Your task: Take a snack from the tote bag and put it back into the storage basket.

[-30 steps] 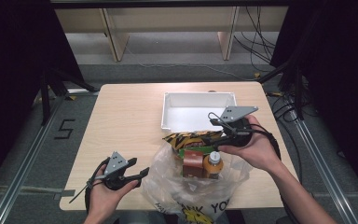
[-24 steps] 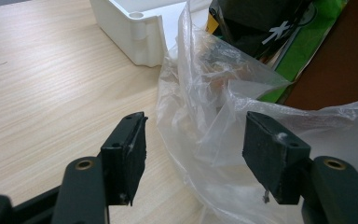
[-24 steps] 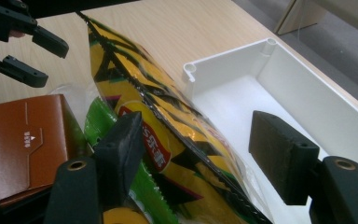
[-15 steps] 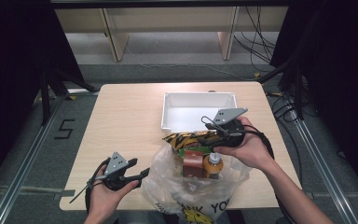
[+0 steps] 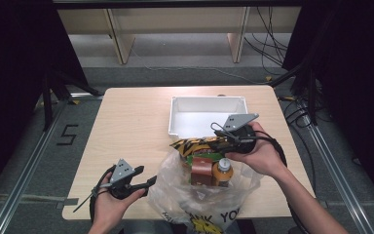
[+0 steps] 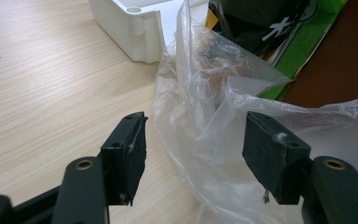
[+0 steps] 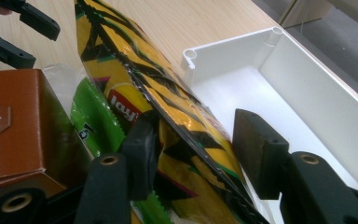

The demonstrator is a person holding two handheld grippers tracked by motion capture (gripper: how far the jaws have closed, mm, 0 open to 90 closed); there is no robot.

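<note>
At the bag mouth | my right gripper (image 7: 193, 154) half-wide, jaws just closing around the yellow chip bag (image 7: 168, 107); one pad touching | left gripper (image 6: 196, 154) apart, plastic bag (image 6: 214, 121) between

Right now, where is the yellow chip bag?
In the high view the yellow chip bag sticks out of the plastic bag, just in front of the white bin, between the right gripper jaws.
</note>
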